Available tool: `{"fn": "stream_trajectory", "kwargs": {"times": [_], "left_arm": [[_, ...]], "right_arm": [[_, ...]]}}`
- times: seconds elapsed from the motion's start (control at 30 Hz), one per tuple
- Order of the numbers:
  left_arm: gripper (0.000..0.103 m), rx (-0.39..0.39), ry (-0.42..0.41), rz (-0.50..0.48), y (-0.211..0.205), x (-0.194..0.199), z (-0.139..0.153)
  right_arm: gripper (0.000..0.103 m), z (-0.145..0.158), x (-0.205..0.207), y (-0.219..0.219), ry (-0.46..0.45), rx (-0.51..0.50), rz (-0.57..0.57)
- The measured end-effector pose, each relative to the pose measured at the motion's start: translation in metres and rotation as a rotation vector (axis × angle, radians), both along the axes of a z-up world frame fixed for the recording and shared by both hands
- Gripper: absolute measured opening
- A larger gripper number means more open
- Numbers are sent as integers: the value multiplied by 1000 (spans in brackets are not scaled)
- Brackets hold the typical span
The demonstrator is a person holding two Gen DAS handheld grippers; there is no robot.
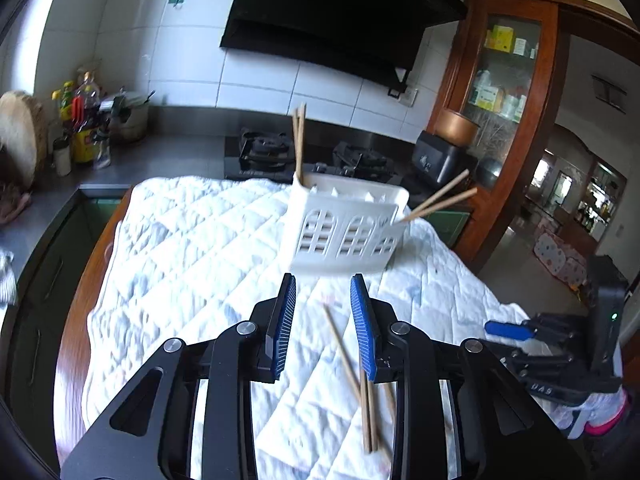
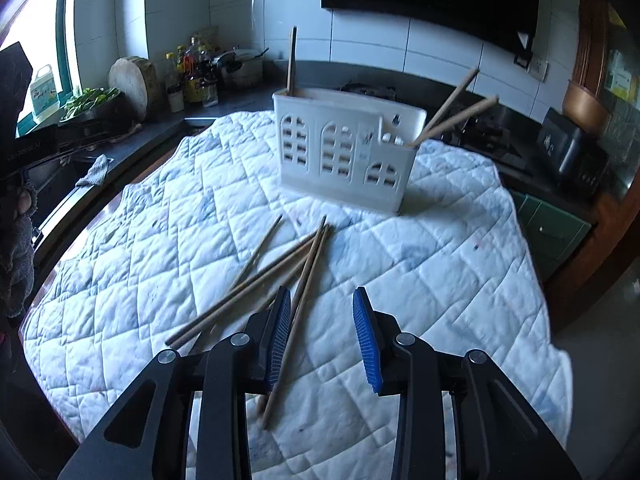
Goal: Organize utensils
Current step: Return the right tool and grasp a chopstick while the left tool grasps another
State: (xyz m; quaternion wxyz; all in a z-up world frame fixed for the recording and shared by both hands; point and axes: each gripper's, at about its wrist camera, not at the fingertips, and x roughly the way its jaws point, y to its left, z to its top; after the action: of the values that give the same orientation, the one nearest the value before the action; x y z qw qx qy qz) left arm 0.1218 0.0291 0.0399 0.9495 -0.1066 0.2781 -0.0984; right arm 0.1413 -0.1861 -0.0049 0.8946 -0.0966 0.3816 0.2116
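Both the left gripper [image 1: 323, 294] and the right gripper [image 2: 322, 307] hovered with fingers parted and empty above loose chopsticks [image 2: 280, 268] on the quilted desk [image 2: 440, 264], apparently to gather them into the white holder [image 2: 344, 152] beyond.

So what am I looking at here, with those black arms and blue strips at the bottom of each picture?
Those are two hand-held grippers, one in each of a person's hands, each carrying a wide-angle camera that looks along its fingers. One picture comes from the left gripper, the other from the right gripper. The blue strips are their rubber pads. Both stand open and hold nothing. In front lies a white quilted cloth with a white utensil holder standing on it. Some chopsticks in the holder are already sorted; more loose chopsticks lie on the cloth. From the left camera you can also spot the right gripper at the edge.
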Motion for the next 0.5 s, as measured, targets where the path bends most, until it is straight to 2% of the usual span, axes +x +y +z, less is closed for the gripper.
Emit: {"fn": "stream_trajectory", "kwargs": {"times": [0.23,0.5], "left_arm": [[33,-54,67,50,13,-35,-40],[36,-94,111,101,27,-56,-67]], "right_arm": [[24,-59,-12,8,103,59,-39],[15,-79,-3,5,153,106,-83]]}}
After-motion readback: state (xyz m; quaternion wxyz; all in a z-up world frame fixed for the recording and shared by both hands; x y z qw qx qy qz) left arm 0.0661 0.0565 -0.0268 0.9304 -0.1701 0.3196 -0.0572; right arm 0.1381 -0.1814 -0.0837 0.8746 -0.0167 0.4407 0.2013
